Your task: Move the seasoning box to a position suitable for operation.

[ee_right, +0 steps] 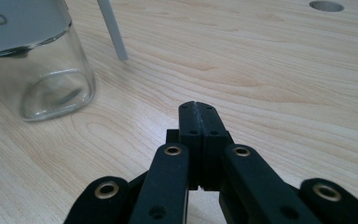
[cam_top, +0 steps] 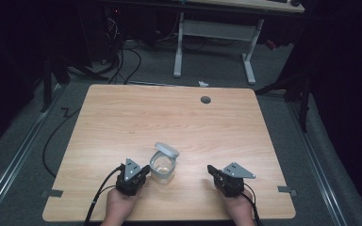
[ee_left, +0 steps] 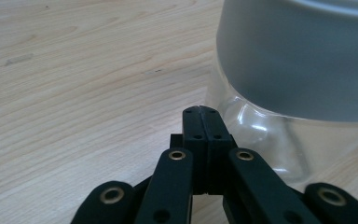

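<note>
Glass jar (cam_top: 162,167) sits near the front-middle of the surface (cam_top: 122,113), its grey lid (cam_top: 167,150) propped tilted against the rim at the back, so I judge this as pre-grasp: left tongs (cam_top: 141,173) just beside the jar, right tongs (cam_top: 213,170) apart to its right, both clenched on nothing. Next move, imo: open the left tongs w/ room to straddle the wall, steady the jar, then go for the lid. Count: 1 jar, 1 lid, 2 tongs.

Light falls from overhead, bright on the table (cam_top: 122,117), while the floor beyond its far edge sinks into dark. The jar (ee_left: 298,60) sits blurred up close in the left gripper view, pale glints on its glass; shadows stay soft.
</note>
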{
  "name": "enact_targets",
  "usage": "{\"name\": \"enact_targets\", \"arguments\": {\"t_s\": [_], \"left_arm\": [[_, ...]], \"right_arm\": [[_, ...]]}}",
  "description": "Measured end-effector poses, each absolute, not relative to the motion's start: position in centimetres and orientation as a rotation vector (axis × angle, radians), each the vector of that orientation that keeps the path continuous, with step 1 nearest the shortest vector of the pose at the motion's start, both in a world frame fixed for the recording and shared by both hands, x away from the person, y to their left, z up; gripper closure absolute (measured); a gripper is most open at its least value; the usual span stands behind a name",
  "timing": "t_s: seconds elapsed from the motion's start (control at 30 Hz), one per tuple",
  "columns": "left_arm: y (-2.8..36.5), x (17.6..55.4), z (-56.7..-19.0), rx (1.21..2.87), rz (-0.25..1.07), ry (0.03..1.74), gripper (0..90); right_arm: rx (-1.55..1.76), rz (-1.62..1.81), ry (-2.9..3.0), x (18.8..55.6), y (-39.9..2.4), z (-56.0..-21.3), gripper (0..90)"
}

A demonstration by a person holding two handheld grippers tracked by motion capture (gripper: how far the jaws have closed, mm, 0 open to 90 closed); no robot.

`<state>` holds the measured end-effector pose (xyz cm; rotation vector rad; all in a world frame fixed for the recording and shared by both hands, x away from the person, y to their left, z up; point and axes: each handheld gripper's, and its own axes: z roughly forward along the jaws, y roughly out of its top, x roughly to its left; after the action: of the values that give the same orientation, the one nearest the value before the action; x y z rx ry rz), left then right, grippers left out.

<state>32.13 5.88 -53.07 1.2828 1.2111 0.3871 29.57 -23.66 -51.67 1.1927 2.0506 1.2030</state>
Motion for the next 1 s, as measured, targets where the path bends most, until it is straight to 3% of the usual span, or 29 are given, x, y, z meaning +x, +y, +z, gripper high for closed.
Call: {"name": "enact_targets", "arguments": {"t_s": [1.0], "left_arm": [[3.7, 29.8, -52.9, 1.316, 0.338, 1.157, 90.0]], "right_arm": [[1.278, 1.157, 1.975, 30.3, -23.9, -51.7, 90.0]]}}
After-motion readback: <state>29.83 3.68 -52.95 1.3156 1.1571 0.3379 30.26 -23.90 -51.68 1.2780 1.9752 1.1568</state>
